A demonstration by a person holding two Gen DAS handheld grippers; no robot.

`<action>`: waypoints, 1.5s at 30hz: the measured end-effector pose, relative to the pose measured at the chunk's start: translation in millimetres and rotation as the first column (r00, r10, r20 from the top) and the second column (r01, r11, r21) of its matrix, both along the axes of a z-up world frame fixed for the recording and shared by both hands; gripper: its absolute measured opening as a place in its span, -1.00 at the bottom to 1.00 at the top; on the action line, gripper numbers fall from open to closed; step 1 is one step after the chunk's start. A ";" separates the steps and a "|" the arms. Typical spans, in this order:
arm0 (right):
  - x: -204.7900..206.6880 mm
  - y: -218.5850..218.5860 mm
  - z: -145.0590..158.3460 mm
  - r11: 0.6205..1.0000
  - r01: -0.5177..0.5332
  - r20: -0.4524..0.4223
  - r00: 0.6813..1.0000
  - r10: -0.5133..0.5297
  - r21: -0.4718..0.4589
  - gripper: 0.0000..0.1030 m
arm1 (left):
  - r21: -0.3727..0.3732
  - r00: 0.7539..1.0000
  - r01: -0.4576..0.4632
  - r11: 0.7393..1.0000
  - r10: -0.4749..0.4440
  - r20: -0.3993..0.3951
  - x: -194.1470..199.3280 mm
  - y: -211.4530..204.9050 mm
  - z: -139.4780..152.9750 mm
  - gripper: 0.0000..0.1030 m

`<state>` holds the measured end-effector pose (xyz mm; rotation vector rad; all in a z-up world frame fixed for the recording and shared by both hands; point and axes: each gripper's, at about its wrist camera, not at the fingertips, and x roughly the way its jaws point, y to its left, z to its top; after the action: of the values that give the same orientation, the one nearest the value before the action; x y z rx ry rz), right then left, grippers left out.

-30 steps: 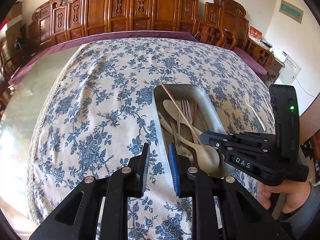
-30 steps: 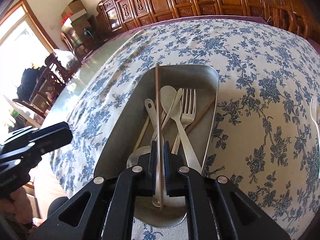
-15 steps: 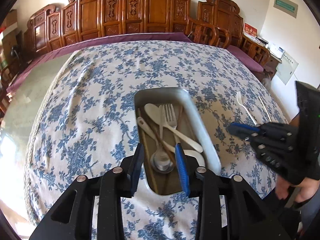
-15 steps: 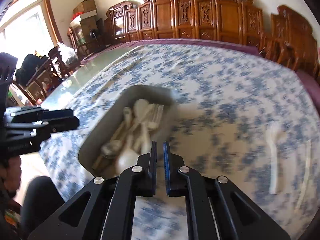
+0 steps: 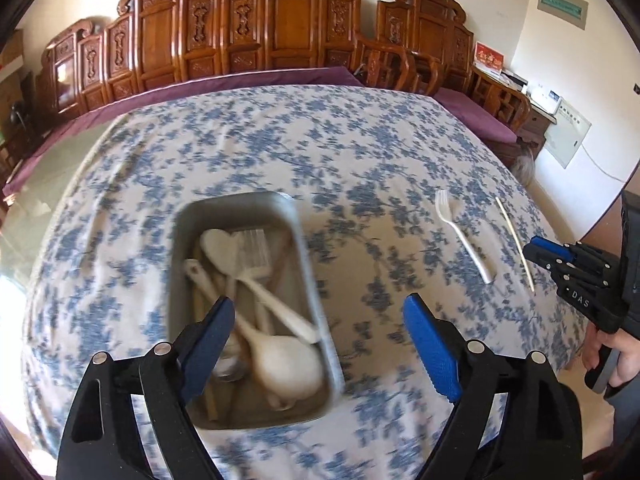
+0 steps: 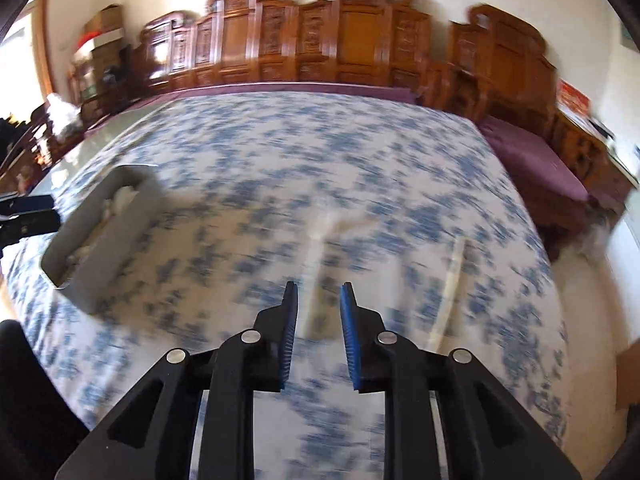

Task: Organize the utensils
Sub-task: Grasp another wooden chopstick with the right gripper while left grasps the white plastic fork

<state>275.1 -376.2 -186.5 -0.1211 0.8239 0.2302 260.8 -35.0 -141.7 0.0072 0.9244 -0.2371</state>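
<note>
Utensils already gathered lie heaped in the grey metal tray (image 5: 308, 280) on the blue floral tablecloth (image 5: 248, 152): a pale spoon (image 5: 280, 364), a metal fork (image 5: 254, 246), and what look like chopsticks, crossing one another loosely. Two items remain outside, well apart from the tray on its right: a white plastic fork (image 5: 464, 240) and, just beside it, a single pale chopstick (image 5: 516, 244), lying roughly parallel.

Left gripper (image 5: 318, 346) hovers over the near end of the tray, jaws opening wide, nothing between them. Right gripper (image 6: 318, 320) points down toward the two loose items, jaws opening but only narrowly parted, nothing between them; the pale streak ahead of it is most likely the plastic fork, though motion blur prevents certainty. In the left wrist view a hand (image 5: 616, 356) carries that gripper at the table's right edge.

Risks, as judged:
- Fork and chopstick are thin and flat on soft cloth; a closing jaw may pinch fabric with the utensil and drag the cloth, shifting the tray.
- Narrow opening leaves little margin; a misaligned descent could push the fork sideways into the chopstick.
- Rolling chopstick lies near the table's right edge and could go over.
- Heaped tray contents may tip out if the left fingers (image 5: 428, 344) knock the rim.
</note>
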 end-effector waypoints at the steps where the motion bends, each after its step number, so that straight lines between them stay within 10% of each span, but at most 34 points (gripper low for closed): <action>1: 1.0 -7.5 -2.9 1.000 0.014 -0.004 1.000 -0.014 -0.004 -0.53 | 0.005 1.000 0.010 1.000 -0.010 0.001 1.6 -8.8 -1.5 0.60; 19: 41.5 -77.1 -59.7 0.990 0.143 -0.131 0.981 -0.142 -0.007 -0.52 | 0.046 0.990 0.134 0.990 -0.132 -0.041 38.4 -126.1 -31.0 0.60; 31: 43.7 -101.2 -59.7 0.992 0.128 -0.158 0.979 -0.125 0.006 -0.89 | 0.051 0.975 0.210 0.976 -0.205 -0.086 74.8 -197.5 -64.8 0.56; 45: 40.1 -104.2 -56.0 0.992 0.121 -0.162 0.980 -0.113 0.043 -0.89 | 0.075 0.977 0.187 0.979 -0.178 -0.118 102.8 -218.5 -92.5 -0.83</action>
<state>315.2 -480.5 -242.5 -0.0044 0.9796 0.1517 363.6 -253.4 -234.2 0.1602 1.0448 -0.3712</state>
